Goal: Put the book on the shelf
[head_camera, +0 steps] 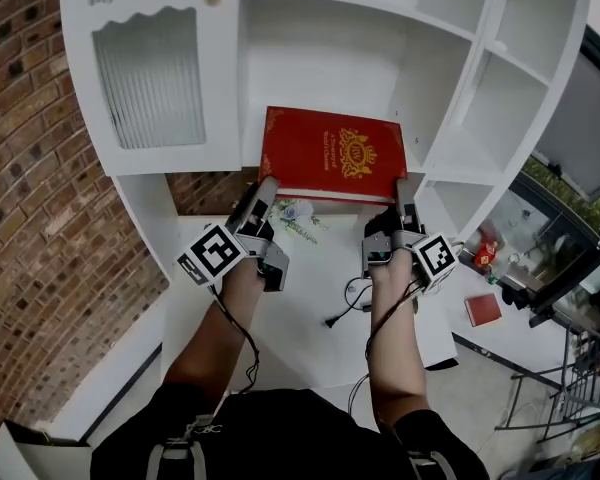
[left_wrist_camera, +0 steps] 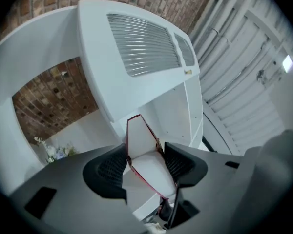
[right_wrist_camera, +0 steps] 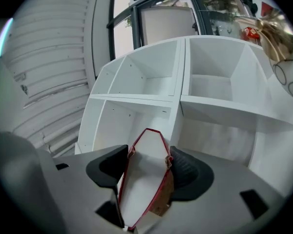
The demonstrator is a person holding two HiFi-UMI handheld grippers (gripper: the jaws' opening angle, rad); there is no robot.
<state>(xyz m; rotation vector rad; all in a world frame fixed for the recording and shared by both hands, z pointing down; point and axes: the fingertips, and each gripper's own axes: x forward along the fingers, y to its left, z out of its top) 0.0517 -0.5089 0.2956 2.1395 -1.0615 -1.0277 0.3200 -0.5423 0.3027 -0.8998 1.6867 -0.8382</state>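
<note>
Head view: red book (head_camera: 332,155) is held flat, cover up, with its far edge at the mouth of the centre bay of the white shelf unit (head_camera: 450,88). Left tool (head_camera: 263,192) and right tool (head_camera: 406,194) each pinch a near corner. I'd say two grips keep a wide hardback level for sliding in. Can't tell if the far edge rests on the bay floor yet. Below is a white worktop (head_camera: 310,368) with a loose black cable (head_camera: 346,303) and a flower sprig (head_camera: 298,213). Brick wall (head_camera: 30,168) is on the left, w/ a smaller red book (head_camera: 483,309) well off to the right.

Left gripper view: both pads are pressed onto the book's cover and underside, pages showing between. A ribbed-glass cabinet door (left_wrist_camera: 144,45) is above, brick beside it.

Right gripper view: same clamp on the other corner, pads tight on the book. Open white cubbies (right_wrist_camera: 210,89) are ahead and a dark-framed window (right_wrist_camera: 166,21) behind. The bay looks bare, so I judge entry unobstructed.
</note>
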